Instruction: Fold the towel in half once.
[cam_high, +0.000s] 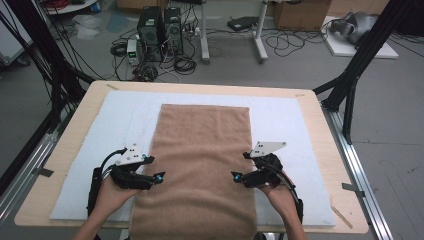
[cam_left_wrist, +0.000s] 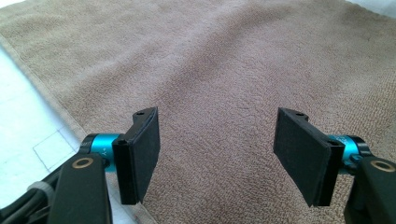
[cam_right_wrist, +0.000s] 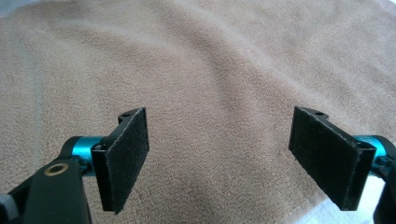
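Left gripper (cam_high: 161, 176) is hovering at the left long edge of the brown towel (cam_high: 200, 165), jaws standing wide, nothing between the pads; in the left gripper view the towel's hem and the white mat (cam_left_wrist: 28, 116) are showing beside its jaw. The towel is lying flat and lengthwise along the middle of the white mat on the surface (cam_high: 75, 125), its near end reaching the front edge. Right gripper (cam_high: 234, 176) is hovering at the towel's right long edge, jaws likewise wide and gripping nothing.
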